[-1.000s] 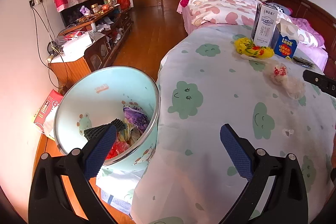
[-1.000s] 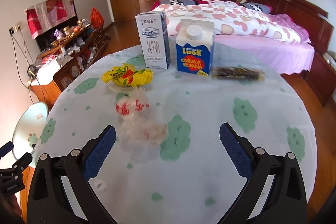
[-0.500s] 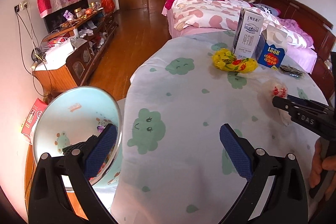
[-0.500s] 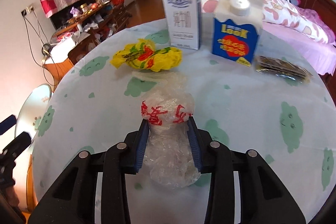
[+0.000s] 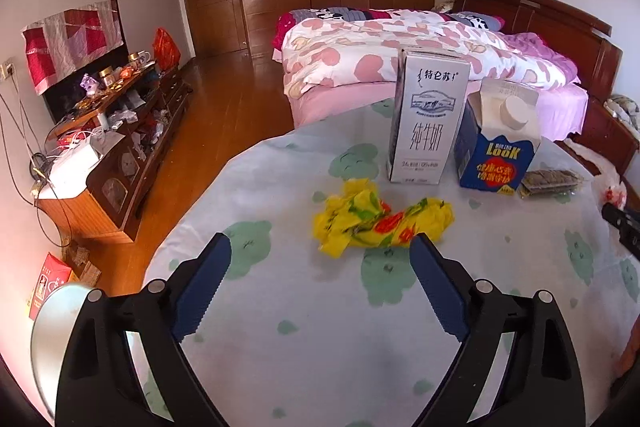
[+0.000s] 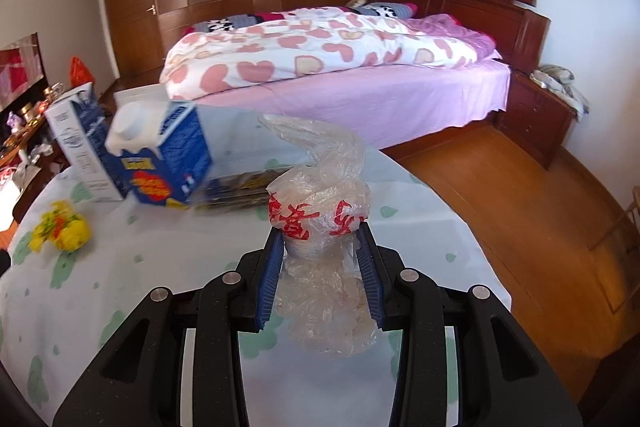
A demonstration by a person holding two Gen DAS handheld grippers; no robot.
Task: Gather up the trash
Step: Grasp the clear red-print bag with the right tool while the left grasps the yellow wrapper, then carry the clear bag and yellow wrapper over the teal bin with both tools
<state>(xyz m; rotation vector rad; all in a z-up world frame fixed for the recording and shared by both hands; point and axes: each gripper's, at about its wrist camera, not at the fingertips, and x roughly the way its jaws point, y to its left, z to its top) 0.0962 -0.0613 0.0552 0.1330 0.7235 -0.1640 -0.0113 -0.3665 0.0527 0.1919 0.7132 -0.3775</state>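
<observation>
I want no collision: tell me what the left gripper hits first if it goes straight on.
Probably the yellow wrapper, lying on the table just beyond the open left gripper; the cartons stand farther back.

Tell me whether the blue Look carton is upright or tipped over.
Upright. The blue carton stands on its base on the table, white cap on top, beside the taller white milk carton.

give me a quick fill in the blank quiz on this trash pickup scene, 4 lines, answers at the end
1. The right hand-held gripper is shut on a crumpled clear plastic ____ with red print.
2. The left hand-held gripper is open, and the wrapper lying just ahead of it is mostly ____ in colour.
3. The blue carton has a white ____ on top.
4. The tall white carton stands ____ on the table.

Missing words: bag; yellow; cap; upright
</observation>
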